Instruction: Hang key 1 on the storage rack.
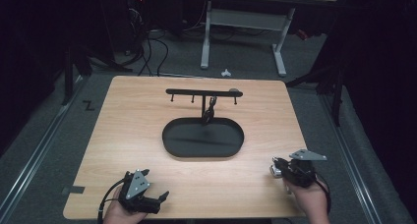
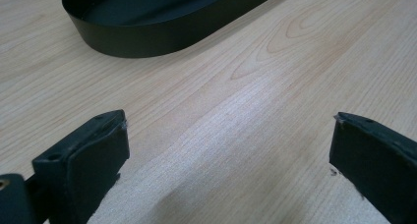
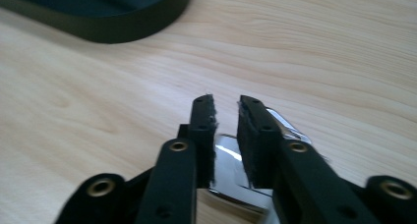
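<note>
While the right claw [image 3: 226, 106] pinches a shiny metal piece [image 3: 231, 170] by a thin edge, it could slip onto the counter [image 1: 147, 135]; left claw [image 2: 226, 140] gapes empty.

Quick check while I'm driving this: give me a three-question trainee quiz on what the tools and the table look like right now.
1. True or false: the left tool has its jaws wide apart, with only bare table between them.
2. What is between the jaws of the right tool? A) a shiny metal piece B) a wooden block C) a folded cloth
3. Fill in: seen from the person's side, the hook rack stands at the ____ edge of the black oval tray.

Key: 1 true; 2 A; 3 far.
</note>
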The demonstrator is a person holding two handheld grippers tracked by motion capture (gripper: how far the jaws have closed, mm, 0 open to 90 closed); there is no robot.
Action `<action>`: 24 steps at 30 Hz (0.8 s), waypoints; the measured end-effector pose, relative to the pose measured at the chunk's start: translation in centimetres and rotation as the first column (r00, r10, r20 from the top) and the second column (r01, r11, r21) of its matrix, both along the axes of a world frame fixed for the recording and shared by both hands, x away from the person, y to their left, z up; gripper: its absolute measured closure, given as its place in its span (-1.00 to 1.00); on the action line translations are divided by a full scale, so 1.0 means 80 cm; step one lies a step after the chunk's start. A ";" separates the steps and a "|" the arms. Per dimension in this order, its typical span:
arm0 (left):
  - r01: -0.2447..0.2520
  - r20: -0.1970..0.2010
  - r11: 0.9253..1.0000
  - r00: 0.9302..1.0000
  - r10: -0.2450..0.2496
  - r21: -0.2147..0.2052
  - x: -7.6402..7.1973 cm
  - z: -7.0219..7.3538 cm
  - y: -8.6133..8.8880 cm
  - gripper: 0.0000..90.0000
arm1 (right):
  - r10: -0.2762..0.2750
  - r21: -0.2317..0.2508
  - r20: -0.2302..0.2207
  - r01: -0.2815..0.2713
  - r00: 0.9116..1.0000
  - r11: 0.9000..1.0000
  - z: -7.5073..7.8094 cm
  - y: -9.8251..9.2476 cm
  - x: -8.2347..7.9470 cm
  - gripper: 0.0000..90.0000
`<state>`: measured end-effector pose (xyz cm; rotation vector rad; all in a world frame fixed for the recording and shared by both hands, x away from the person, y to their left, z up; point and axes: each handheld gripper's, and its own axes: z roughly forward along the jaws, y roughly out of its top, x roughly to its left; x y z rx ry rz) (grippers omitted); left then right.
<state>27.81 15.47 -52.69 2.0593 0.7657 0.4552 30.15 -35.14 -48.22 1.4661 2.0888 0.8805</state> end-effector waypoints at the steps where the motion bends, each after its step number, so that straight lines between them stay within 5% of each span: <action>1: 0.002 0.000 1.000 1.000 -0.002 0.002 0.000 0.000 0.000 -0.95 | -0.011 -0.002 0.001 0.011 1.000 1.000 0.000 -0.006 0.000 0.89; 12: -0.001 0.001 1.000 1.000 0.001 0.001 0.001 0.001 0.002 -0.95 | -0.181 -0.049 -0.047 0.178 0.982 0.983 -0.025 -0.045 0.008 0.99; 17: -0.004 0.000 1.000 1.000 0.004 0.003 0.000 0.000 0.003 -0.95 | -0.148 -0.064 -0.082 0.143 0.986 0.988 -0.036 -0.035 0.016 0.99; 24: -0.007 0.000 1.000 1.000 0.007 0.005 -0.001 0.000 0.005 -0.95 | -0.040 -0.088 -0.092 0.032 0.995 0.996 -0.040 0.007 0.024 0.97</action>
